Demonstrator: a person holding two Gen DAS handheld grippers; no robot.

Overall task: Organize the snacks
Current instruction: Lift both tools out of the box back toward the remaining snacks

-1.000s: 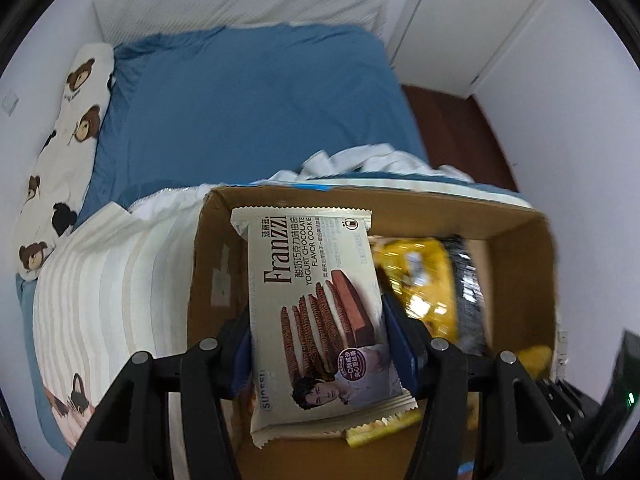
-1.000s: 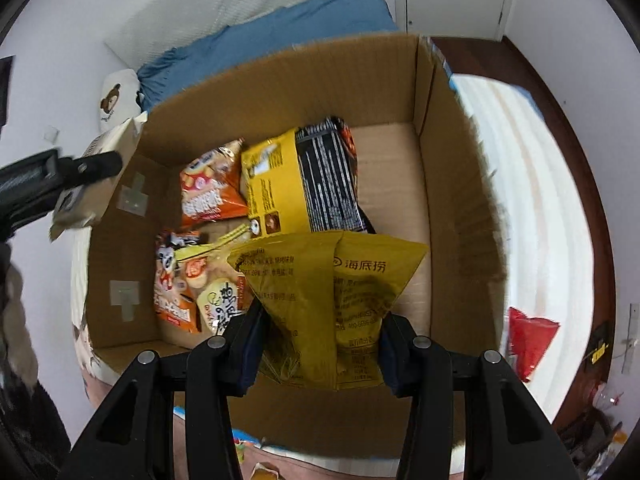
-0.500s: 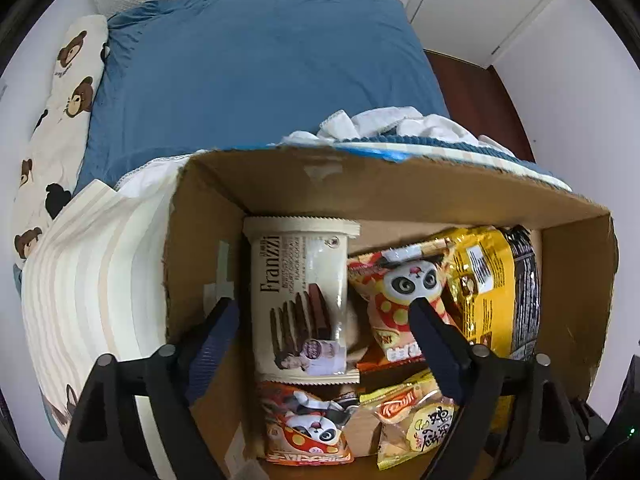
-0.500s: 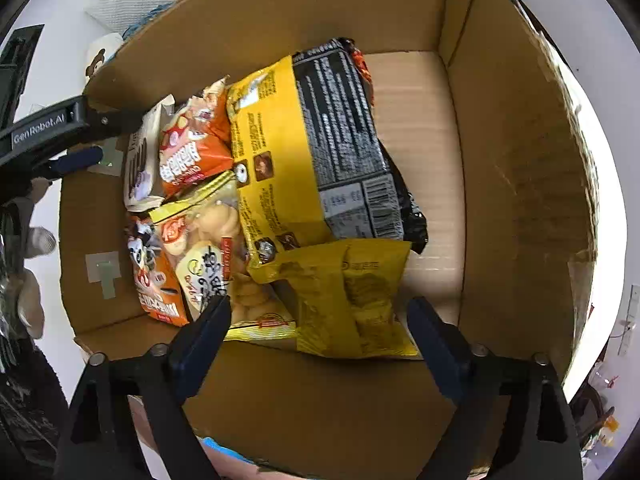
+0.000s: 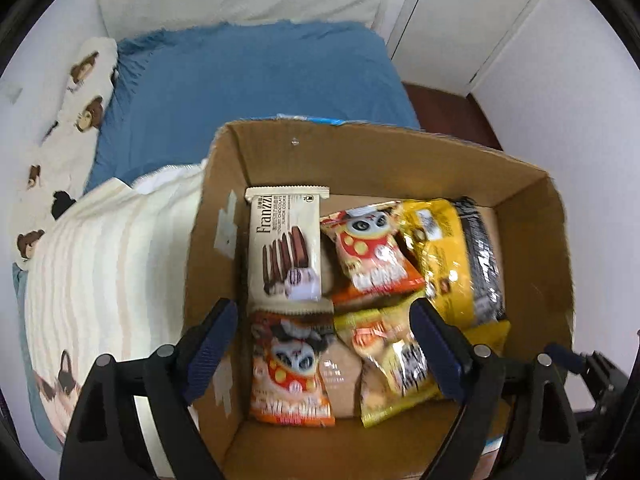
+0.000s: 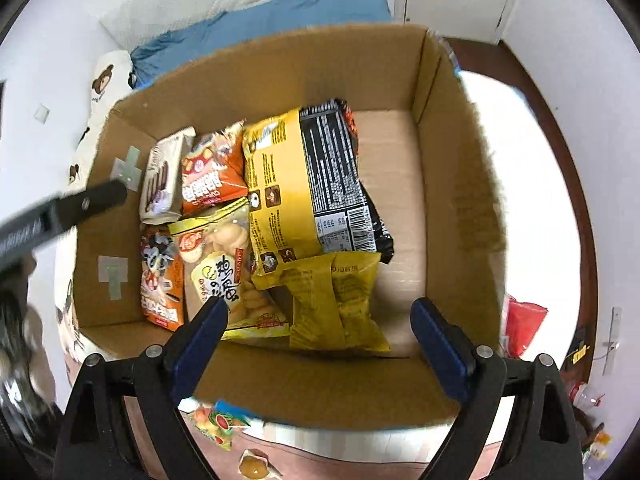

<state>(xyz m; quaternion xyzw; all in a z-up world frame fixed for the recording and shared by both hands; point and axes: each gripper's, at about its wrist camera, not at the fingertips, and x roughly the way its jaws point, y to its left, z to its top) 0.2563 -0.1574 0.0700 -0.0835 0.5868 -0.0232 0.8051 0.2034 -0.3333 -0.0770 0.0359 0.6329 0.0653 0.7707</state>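
On the striped bedspread [image 5: 100,264] the cardboard box [image 5: 360,152] takes the Franzzi pack [image 5: 286,240] and yellow pouch [image 6: 336,300], dropped flat from the left gripper [image 5: 320,348] and right gripper [image 6: 320,336], both now wide and empty, to fill its floor.

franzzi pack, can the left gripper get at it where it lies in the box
Probably yes. The left gripper hangs open above the box, and the Franzzi pack lies face up on top, uncovered. The box wall close on one side may crowd a finger.

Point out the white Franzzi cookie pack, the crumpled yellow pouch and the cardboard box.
White Franzzi cookie pack [image 5: 286,248], left wrist view, printed front.
Crumpled yellow pouch [image 6: 340,300], right wrist view, creased middle.
Brown cardboard box [image 6: 460,200], right wrist view, right inner wall.
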